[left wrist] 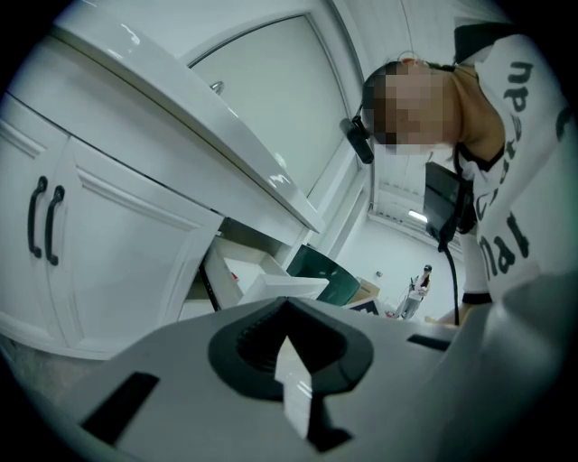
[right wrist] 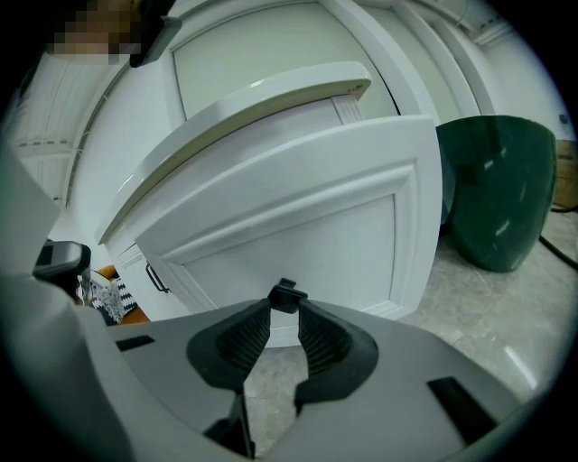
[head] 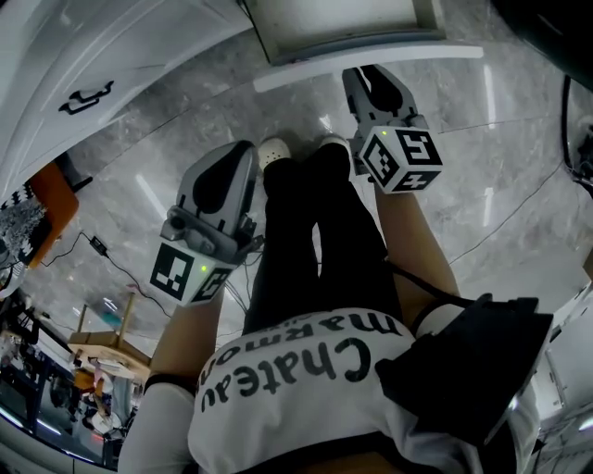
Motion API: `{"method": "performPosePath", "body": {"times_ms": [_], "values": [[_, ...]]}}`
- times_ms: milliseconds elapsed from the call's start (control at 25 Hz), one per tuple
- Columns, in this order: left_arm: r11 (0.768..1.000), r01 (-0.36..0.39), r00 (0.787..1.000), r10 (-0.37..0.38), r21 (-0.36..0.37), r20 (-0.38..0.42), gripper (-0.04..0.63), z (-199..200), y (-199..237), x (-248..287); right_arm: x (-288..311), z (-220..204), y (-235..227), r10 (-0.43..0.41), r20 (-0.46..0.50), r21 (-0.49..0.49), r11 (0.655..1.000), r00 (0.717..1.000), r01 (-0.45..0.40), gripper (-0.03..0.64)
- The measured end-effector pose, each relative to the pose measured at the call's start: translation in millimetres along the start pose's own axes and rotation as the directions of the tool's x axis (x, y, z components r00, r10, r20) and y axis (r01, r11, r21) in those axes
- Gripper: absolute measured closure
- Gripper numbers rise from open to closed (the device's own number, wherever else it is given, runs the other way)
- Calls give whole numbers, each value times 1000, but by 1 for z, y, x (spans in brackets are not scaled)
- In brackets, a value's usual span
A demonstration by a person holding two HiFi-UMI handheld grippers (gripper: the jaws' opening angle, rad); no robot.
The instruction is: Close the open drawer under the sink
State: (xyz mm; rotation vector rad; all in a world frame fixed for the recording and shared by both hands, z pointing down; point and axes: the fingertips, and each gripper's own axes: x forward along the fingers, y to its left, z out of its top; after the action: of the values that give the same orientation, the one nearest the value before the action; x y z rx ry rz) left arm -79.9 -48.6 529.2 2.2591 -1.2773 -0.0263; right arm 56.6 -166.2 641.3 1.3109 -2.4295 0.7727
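Note:
The white drawer point(head: 338, 23) under the sink counter stands pulled out at the top of the head view, its front panel point(head: 371, 67) edge-on. In the right gripper view this panel point(right wrist: 316, 226) fills the middle. My right gripper point(right wrist: 284, 302) is shut on the drawer's small black handle point(right wrist: 285, 294), pinched between its tips; in the head view it point(head: 375, 85) reaches the panel. My left gripper point(head: 222, 180) hangs lower over the floor, apart from the drawer, shut and holding nothing. In its own view the left gripper point(left wrist: 287, 316) points at the open drawer point(left wrist: 271, 284) from the side.
A dark green bin point(right wrist: 501, 189) stands on the marble floor right of the drawer. White cabinet doors with black handles point(left wrist: 45, 221) are to the left. A cable point(head: 102, 250) and a wooden stool point(head: 102, 338) lie on the floor at left. The person's legs point(head: 315, 231) stand between the grippers.

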Motion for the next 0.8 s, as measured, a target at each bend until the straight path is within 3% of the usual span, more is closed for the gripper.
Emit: {"method": "performPosePath", "body": {"times_ms": [800], "values": [[1000,-15,999,14,20,47,586,4,-3,-5,15,15,-1,-11,27,5,1000,1000,10,508]]}}
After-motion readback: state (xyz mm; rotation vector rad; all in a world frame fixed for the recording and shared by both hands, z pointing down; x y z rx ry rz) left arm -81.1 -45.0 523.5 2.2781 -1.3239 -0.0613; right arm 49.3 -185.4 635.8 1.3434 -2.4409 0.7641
